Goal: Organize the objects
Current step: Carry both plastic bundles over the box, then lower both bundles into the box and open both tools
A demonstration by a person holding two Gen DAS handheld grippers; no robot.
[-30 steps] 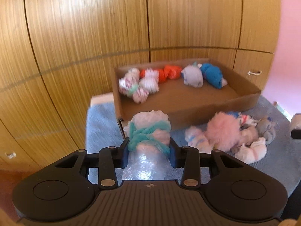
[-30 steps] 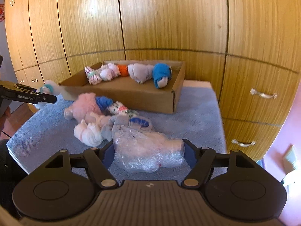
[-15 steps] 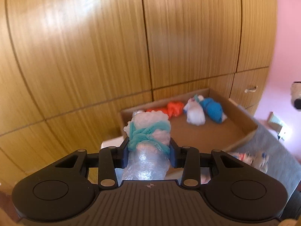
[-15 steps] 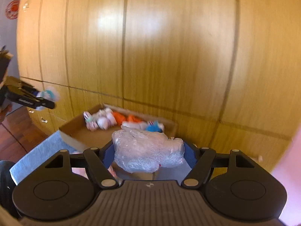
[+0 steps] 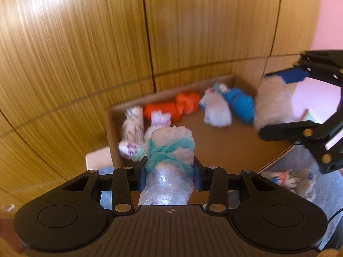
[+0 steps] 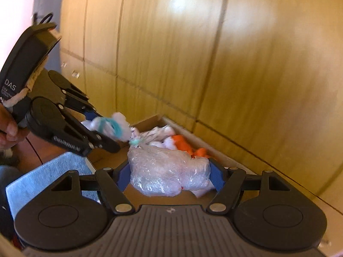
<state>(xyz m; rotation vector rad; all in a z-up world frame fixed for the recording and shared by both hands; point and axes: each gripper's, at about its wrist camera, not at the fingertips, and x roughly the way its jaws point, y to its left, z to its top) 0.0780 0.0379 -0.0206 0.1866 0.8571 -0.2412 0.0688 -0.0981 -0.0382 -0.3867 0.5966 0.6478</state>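
My left gripper is shut on a plastic-wrapped sock bundle with a teal band, held above the near-left part of the cardboard box. My right gripper is shut on a clear plastic-wrapped bundle, held over the box. The right gripper also shows in the left wrist view over the box's right end. The left gripper shows in the right wrist view at left. Rolled socks lie along the box's far wall: white-patterned, orange, white, blue.
Wooden cabinet doors stand right behind the box. The box sits on a blue-grey cloth. Some loose sock bundles lie on the cloth to the right of the box.
Both grippers have moved forward over the box with their bundles still held. The right gripper has come into the left wrist view, and the left gripper looms larger in the right wrist view.
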